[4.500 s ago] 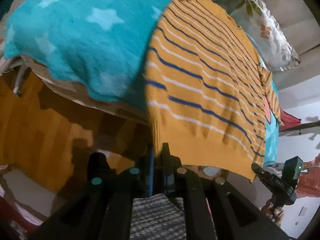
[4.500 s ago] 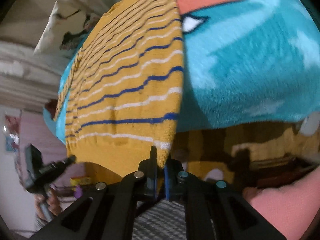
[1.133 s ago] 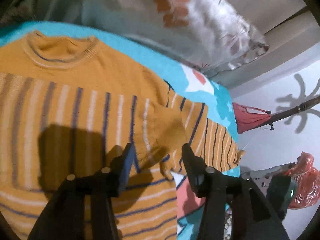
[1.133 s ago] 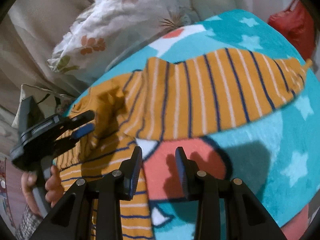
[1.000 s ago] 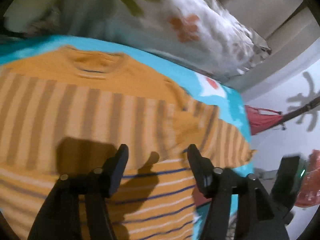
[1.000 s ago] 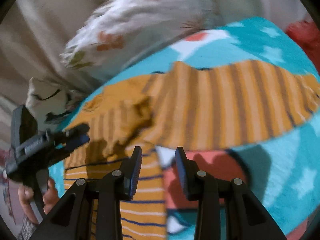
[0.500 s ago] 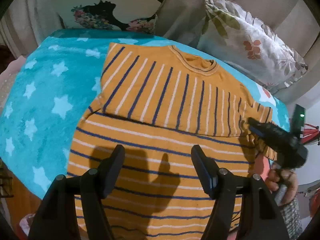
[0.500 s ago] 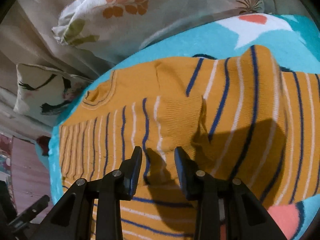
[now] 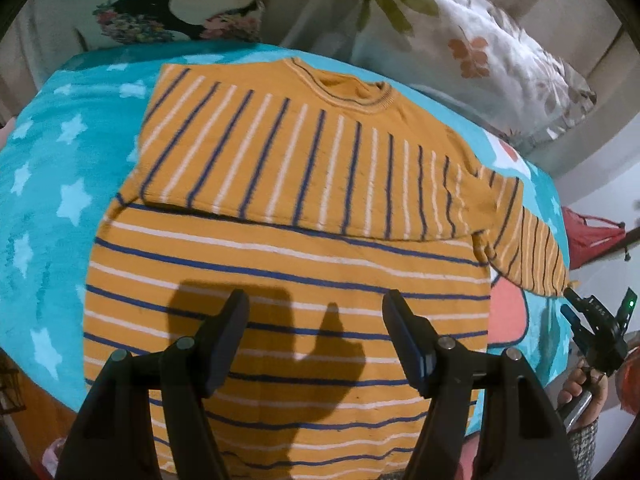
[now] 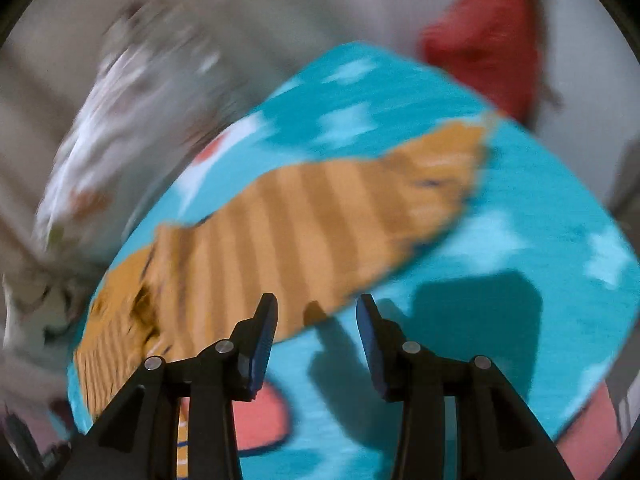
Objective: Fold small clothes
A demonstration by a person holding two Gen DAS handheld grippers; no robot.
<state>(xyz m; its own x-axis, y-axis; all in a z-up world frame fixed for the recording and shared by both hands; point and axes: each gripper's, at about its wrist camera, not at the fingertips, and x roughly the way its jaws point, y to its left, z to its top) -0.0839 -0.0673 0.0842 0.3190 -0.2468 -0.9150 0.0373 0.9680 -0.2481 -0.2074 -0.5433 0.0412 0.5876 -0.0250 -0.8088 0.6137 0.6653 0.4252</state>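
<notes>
An orange sweater (image 9: 288, 264) with blue and white stripes lies flat on a turquoise star blanket (image 9: 44, 208), collar at the far end. One sleeve is folded across the chest; the other sleeve (image 9: 524, 248) sticks out to the right. My left gripper (image 9: 316, 332) is open and empty above the sweater's lower body. My right gripper (image 10: 316, 320) is open and empty over the blanket, just in front of the spread right sleeve (image 10: 320, 232); this view is blurred. The right gripper also shows in the left wrist view (image 9: 592, 320) at the far right, past the sleeve cuff.
Patterned pillows (image 9: 472, 48) lean against the wall behind the blanket. A red cloth (image 10: 488, 36) lies beyond the blanket's far right corner. The blanket (image 10: 520, 320) drops off at its left and near edges over wooden furniture.
Both grippers let go of the sweater hem and opened. The left gripper pulled back over the sweater body. The right gripper swung away from the chest to the outstretched right sleeve.
</notes>
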